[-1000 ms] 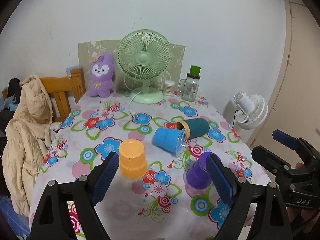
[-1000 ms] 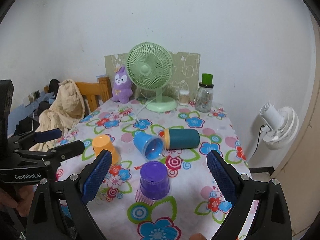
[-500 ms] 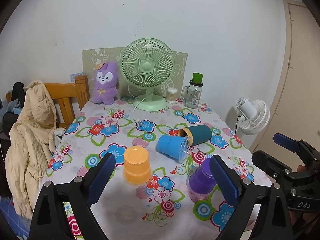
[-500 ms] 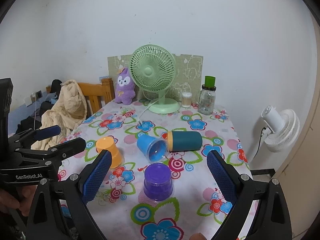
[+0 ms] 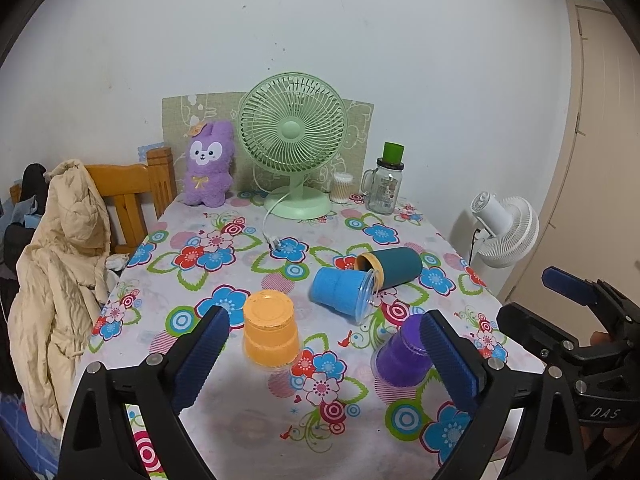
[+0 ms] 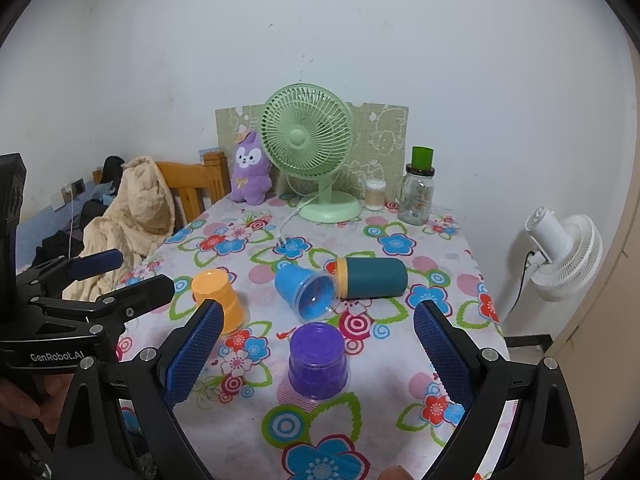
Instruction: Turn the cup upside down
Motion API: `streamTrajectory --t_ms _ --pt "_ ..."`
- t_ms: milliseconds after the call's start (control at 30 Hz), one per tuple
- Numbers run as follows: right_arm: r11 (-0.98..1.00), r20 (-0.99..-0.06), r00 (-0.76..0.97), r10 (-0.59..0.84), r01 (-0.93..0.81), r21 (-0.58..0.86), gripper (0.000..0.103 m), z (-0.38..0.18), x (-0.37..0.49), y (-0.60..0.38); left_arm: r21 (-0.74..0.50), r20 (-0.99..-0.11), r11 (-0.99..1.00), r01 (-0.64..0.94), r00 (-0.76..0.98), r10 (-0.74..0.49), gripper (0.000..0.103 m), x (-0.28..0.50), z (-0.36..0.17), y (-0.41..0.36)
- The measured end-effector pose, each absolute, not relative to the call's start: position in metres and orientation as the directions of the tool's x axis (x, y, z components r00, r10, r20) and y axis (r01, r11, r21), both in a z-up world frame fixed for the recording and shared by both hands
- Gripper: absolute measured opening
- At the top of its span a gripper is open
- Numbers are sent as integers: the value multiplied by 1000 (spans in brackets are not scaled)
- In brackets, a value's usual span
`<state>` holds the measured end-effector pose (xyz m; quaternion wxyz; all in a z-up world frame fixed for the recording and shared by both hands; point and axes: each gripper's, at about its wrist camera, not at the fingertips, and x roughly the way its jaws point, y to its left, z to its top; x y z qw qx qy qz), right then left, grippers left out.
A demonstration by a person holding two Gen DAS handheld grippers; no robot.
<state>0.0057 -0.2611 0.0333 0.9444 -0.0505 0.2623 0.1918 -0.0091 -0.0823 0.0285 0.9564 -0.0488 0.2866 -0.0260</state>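
On a flowered table (image 5: pixel 224 412), we find the cup job partly done by our reading: the orange cup (image 5: pixel 271 334) and the purple cup (image 6: pixel 318 362) already stand mouth-down near the front edge, while the blue cup (image 6: pixel 306 290) and the teal cup (image 6: pixel 372 277) lie on their sides mid-table, the blue one's rim touching or just beside the teal one's yellow-banded mouth. We judge those two are what is left to turn over.

Behind them stand a green fan (image 5: pixel 293 142), a purple plush rabbit (image 5: pixel 208 164), a glass jar (image 5: pixel 385 184) with a green lid and a small tub of cotton swabs (image 5: pixel 341 188); a white fan (image 6: pixel 564 252) stands off the table's right side.

We hold both tools above the near edge, gripping nothing. The left gripper (image 5: pixel 324 356) has its jaws spread wide, the orange cup showing between them. The right gripper (image 6: pixel 320 358) is equally wide, framing the purple cup without touching it.

The right wrist view looks straight into the blue cup's open mouth and shows the purple cup whole; in the left wrist view one finger (image 5: pixel 448 360) covers part of the purple cup. The left view alone shows the door (image 5: pixel 600 160) at right.
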Motion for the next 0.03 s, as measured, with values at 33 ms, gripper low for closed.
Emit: streamTrajectory --t_ms 33 --pt "921 -517 787 336 -390 5 97 33 6 -260 -105 -546 994 23 834 -77 98 -9 28 -83"
